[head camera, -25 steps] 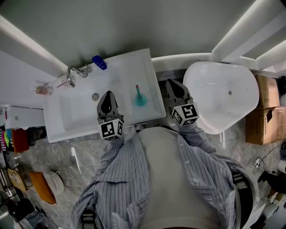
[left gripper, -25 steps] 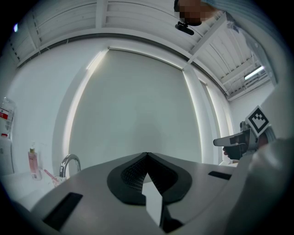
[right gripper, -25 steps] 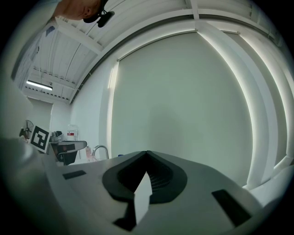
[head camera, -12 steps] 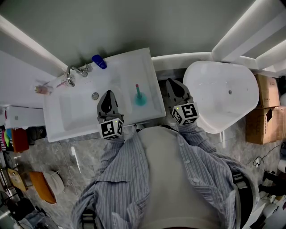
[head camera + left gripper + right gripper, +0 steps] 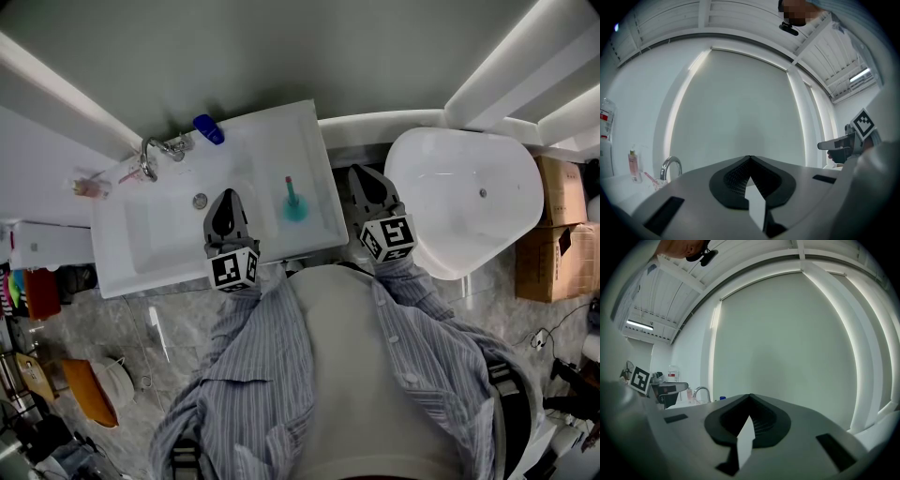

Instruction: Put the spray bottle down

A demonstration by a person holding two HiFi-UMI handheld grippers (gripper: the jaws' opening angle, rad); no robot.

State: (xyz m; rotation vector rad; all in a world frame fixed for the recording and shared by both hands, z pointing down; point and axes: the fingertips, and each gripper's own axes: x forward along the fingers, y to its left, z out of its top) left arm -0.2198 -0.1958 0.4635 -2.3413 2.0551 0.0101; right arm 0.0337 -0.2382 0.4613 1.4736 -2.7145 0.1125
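The teal spray bottle with a pink top stands by itself on the right part of the white sink counter. My left gripper hovers over the counter's front edge, just left of the bottle and apart from it. Its jaws are shut with nothing between them. My right gripper hangs to the right of the counter, between it and the bathtub, also shut and empty. Each gripper view looks level at a bare pale wall and shows the other gripper at its edge.
A chrome faucet, a blue object and a pink bottle sit at the back of the sink. A white bathtub is on the right, with cardboard boxes beyond it. Clutter lies on the floor at the lower left.
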